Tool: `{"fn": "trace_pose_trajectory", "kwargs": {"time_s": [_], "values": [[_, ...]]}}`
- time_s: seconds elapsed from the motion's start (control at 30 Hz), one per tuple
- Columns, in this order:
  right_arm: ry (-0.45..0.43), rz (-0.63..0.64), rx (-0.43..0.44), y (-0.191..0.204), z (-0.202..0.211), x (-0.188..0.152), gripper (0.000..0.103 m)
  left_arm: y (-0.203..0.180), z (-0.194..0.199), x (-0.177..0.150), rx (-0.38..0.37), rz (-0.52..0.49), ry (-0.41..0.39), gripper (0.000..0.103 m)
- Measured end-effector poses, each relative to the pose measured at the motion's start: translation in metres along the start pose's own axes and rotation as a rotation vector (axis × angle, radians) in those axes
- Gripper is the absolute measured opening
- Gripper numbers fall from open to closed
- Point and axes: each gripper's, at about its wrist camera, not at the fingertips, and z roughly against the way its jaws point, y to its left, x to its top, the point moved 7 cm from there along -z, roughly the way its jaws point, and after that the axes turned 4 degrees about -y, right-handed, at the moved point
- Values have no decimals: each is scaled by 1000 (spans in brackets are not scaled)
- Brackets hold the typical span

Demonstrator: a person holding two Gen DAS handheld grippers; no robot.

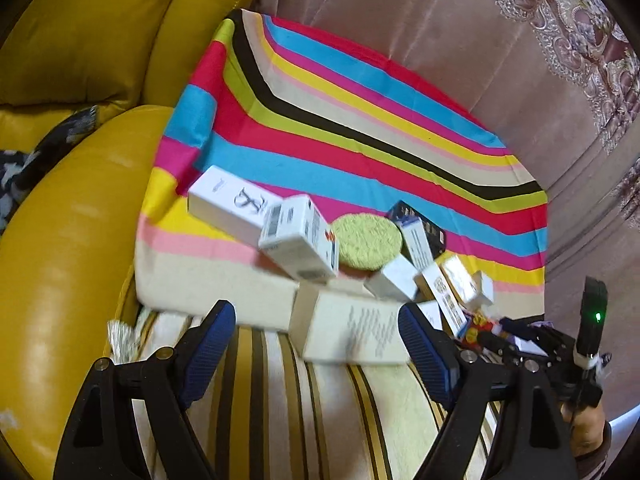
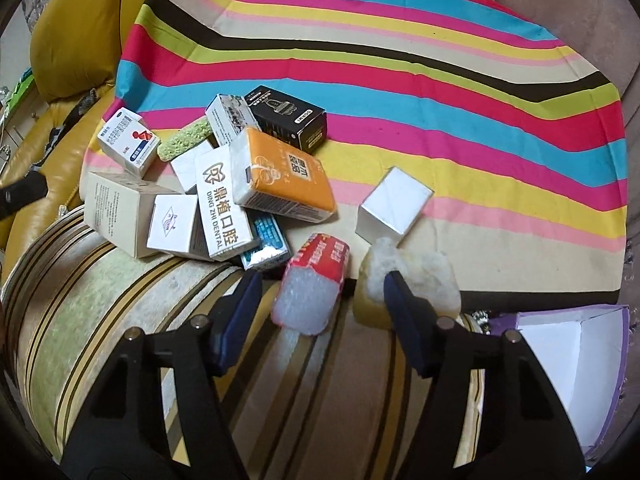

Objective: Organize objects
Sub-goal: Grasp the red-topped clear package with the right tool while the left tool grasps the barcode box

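Striped cloth [image 2: 400, 92], blurred box pile [image 1: 320, 248], purple box [image 2: 576, 364] cut off, both grippers apart

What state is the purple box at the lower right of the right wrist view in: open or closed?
Open: the purple box shows its bare white inside, with nothing visible in it.

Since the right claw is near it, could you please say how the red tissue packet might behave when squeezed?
The red tissue packet looks soft, so it would probably squash between the pads. Its glossy wrapper may be slippery. It looks light and, lying flat on the striped cushion, seems unlikely to roll.
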Motion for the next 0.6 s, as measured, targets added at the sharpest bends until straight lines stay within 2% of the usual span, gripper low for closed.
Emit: {"fn": "trace_pose_trajectory", "kwargs": {"time_s": [0.1, 0.2, 0.5, 0.57, 0.6], "values": [[9, -3, -1, 0, -5, 1, 61, 0, -15, 12, -32, 6, 20, 84], [13, 2, -4, 2, -8, 2, 59, 9, -34, 19, -33, 52, 55, 84], [12, 1, 17, 2, -13, 5, 50, 28, -79, 28, -109, 213, 137, 82], [11, -2, 23, 3, -14, 5, 47, 27, -88, 27, -128, 224, 152, 73], [11, -4, 24, 3, -14, 5, 45, 27, -91, 27, -128, 223, 156, 64]]}}
